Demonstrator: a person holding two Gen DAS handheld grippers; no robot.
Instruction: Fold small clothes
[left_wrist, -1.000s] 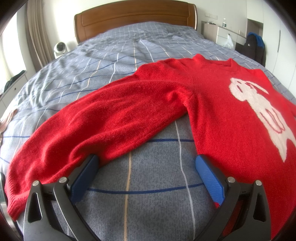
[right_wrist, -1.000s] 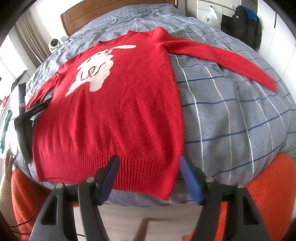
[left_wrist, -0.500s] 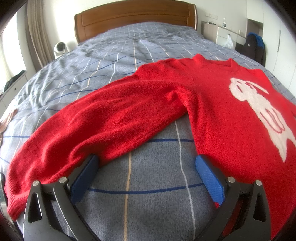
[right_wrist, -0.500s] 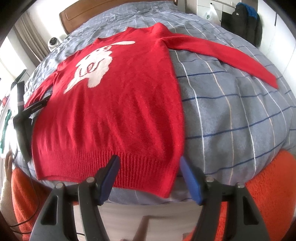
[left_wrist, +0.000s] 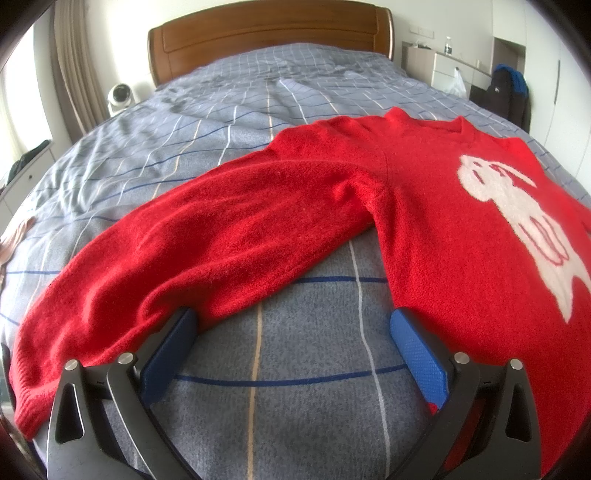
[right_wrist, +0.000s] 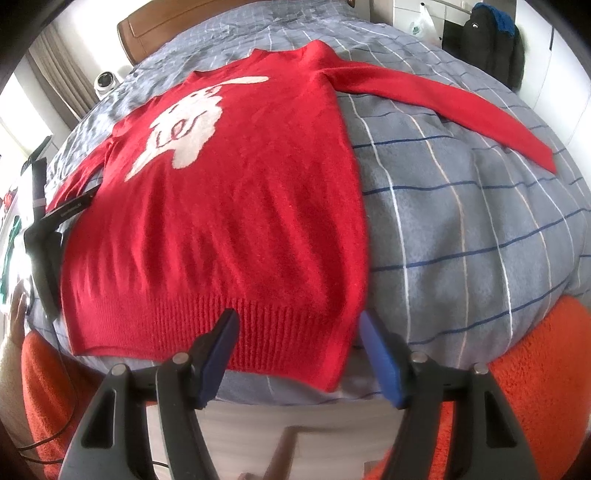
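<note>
A red knit sweater (right_wrist: 236, 206) with a white animal motif (right_wrist: 184, 129) lies flat, front up, on the grey checked bedspread (right_wrist: 461, 240). Its sleeves are spread out to both sides. The right gripper (right_wrist: 298, 319) is open and hovers over the ribbed hem (right_wrist: 280, 332) near the sweater's right bottom corner, pads not pressing. The left gripper (left_wrist: 291, 325) is open over bare bedspread (left_wrist: 303, 362), in the gap between the left sleeve (left_wrist: 207, 251) and the body (left_wrist: 461, 229). One fingertip (left_wrist: 181, 325) sits against the sleeve's edge. The left gripper's black body (right_wrist: 42, 254) shows at the sweater's left side.
A wooden headboard (left_wrist: 266, 33) ends the bed at the back. A white round device (left_wrist: 120, 98) stands to its left; a white dresser (left_wrist: 443, 66) and a dark jacket (left_wrist: 509, 96) stand to the right. Orange fuzzy clothing (right_wrist: 535, 387) and a hand (right_wrist: 16, 317) are at the bed's near edge.
</note>
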